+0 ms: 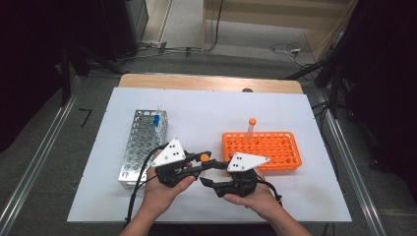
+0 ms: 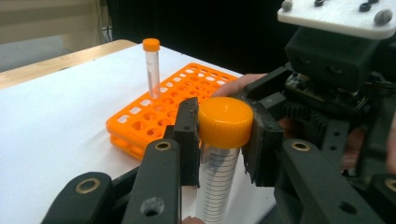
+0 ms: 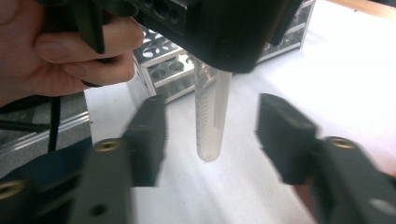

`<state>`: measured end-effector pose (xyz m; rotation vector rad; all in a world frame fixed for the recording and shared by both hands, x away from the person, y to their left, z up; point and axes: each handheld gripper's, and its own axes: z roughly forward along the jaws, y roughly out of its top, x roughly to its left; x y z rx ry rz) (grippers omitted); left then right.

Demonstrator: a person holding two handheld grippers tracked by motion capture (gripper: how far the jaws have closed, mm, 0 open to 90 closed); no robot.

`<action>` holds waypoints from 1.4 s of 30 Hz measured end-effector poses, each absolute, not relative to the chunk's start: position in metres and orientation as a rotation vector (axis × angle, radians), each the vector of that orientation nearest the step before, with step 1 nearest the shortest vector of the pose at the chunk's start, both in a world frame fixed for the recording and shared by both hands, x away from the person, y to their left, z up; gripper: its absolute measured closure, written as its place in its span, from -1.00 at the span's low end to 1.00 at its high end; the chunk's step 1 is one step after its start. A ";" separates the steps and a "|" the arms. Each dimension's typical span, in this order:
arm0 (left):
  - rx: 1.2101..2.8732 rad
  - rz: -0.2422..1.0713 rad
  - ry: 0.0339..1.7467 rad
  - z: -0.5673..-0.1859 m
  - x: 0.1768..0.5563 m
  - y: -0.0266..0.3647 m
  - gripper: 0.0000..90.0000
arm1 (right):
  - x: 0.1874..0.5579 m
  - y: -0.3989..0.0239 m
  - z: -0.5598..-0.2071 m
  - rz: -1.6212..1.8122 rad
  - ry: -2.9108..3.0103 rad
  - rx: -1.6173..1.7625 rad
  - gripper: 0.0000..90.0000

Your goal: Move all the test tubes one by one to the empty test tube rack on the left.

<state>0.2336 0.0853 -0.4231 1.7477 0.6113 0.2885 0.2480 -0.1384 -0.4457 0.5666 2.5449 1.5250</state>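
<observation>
Near the table's front edge, the left gripper (image 2: 219, 140) clamps the orange cap (image 2: 225, 121) of a clear tube (image 3: 210, 116) as the right gripper (image 3: 210, 135) stands released around its body, mid-handover; next, seemingly, comes lowering it into the orange rack (image 1: 285, 147).

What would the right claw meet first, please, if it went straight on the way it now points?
Probably the clear tube hanging between its open jaws, held at its orange cap by the left claw; depth is unclear.

Racks: two (image 1: 142, 142) (image 1: 261, 150); orange-capped tubes: two (image 1: 252, 127) (image 2: 224, 140).
</observation>
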 end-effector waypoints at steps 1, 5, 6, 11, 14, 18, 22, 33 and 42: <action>1.745 0.293 0.618 -0.423 0.234 0.087 0.56 | 0.248 -0.139 -0.445 1.525 2.540 0.563 -0.42; 1.738 0.307 0.631 -0.421 0.236 0.091 0.56 | 0.247 -0.142 -0.442 1.532 2.538 0.545 -0.86; 1.734 0.308 0.636 -0.421 0.236 0.092 0.56 | 0.248 -0.143 -0.441 1.537 2.537 0.547 -0.89; 1.726 0.324 0.655 -0.420 0.238 0.098 0.56 | 0.250 -0.148 -0.441 1.523 2.517 0.584 -0.94; 1.722 0.335 0.666 -0.419 0.239 0.102 0.56 | 0.251 -0.153 -0.441 1.528 2.496 0.596 -0.94; 1.705 0.353 0.682 -0.417 0.241 0.110 0.56 | 0.253 -0.162 -0.442 1.521 2.473 0.624 -0.94; 1.690 0.370 0.700 -0.414 0.243 0.118 0.56 | 0.255 -0.174 -0.442 1.510 2.456 0.653 -0.94; 1.646 0.447 0.767 -0.410 0.250 0.144 0.56 | 0.258 -0.213 -0.446 1.476 2.388 0.747 -0.94; 1.600 0.532 0.843 -0.406 0.257 0.169 0.56 | 0.259 -0.247 -0.448 1.455 2.332 0.824 -0.94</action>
